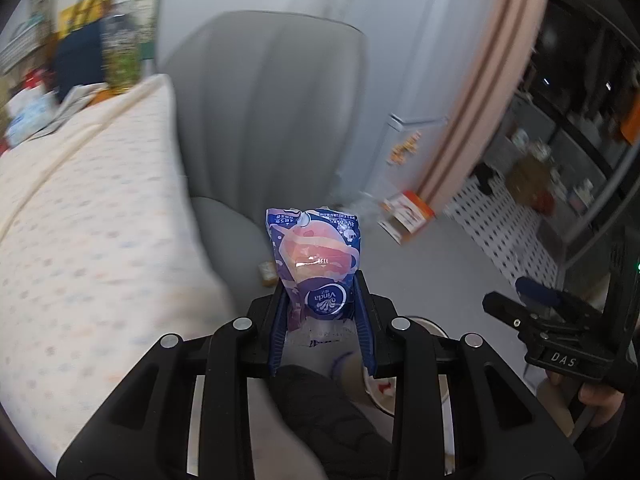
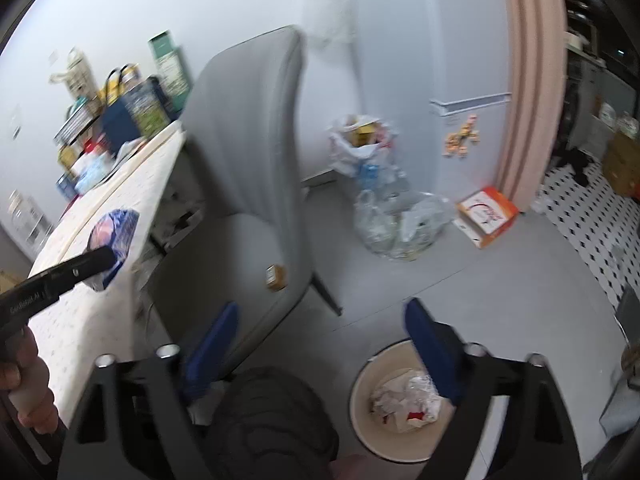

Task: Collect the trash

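Observation:
My left gripper (image 1: 320, 296) is shut on a blue and purple Vinda tissue pack (image 1: 316, 256), which stands up between the blue pads. In the right wrist view the same pack (image 2: 116, 228) hangs in the left gripper (image 2: 102, 264) over the table's edge. My right gripper (image 2: 320, 332) is open with nothing between its fingers. It hovers above a round cream bin (image 2: 360, 380) on the floor, which holds crumpled paper and wrappers (image 2: 404, 400). A small yellow scrap (image 2: 276, 278) lies on the grey chair's seat. The right gripper (image 1: 516, 294) shows at the right of the left wrist view.
A grey chair (image 2: 248, 140) stands against the table with the dotted cloth (image 2: 100, 320), whose far end is cluttered. Clear plastic bags (image 2: 400, 220), a full white bag (image 2: 356, 144) and an orange box (image 2: 486, 216) lie on the floor by the wall. A dark rounded shape (image 2: 272, 420) sits below the grippers.

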The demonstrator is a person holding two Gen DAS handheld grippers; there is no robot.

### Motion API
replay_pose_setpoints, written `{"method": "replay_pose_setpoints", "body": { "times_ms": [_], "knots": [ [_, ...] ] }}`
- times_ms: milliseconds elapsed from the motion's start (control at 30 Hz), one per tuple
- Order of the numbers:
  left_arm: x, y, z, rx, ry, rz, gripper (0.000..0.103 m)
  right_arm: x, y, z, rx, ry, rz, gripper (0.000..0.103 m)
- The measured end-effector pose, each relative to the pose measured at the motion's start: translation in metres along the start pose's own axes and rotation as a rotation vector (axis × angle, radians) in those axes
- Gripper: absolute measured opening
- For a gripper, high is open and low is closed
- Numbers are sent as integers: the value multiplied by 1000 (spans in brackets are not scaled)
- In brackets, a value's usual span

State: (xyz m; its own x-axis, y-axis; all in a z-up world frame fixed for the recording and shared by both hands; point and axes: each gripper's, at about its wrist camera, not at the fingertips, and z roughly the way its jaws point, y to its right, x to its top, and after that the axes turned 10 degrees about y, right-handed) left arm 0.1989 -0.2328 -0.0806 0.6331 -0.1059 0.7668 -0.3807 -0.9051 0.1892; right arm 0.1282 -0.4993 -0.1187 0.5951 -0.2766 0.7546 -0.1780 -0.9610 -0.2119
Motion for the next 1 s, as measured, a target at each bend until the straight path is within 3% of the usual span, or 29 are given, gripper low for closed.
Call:
{"method": "replay_pose_setpoints", "body": {
  "times_ms": [467, 533, 633, 700, 1000],
  "knots": [
    [-32, 145, 79, -244, -199, 161, 35, -29, 139, -27, -176, 0, 198, 91],
    [-37, 157, 84, -277, -216, 170, 42, -32, 151, -30, -188, 1, 219, 91],
    [-42, 164, 85, -295, -223, 179, 70, -36, 160, -32, -196, 2, 235, 91],
    [-42, 163, 83, -285, -211, 169, 79, -38, 163, -31, -194, 1, 239, 91],
    [-31, 145, 65, -221, -142, 140, 94, -33, 141, -33, -173, 10, 199, 93]
  ]
}}
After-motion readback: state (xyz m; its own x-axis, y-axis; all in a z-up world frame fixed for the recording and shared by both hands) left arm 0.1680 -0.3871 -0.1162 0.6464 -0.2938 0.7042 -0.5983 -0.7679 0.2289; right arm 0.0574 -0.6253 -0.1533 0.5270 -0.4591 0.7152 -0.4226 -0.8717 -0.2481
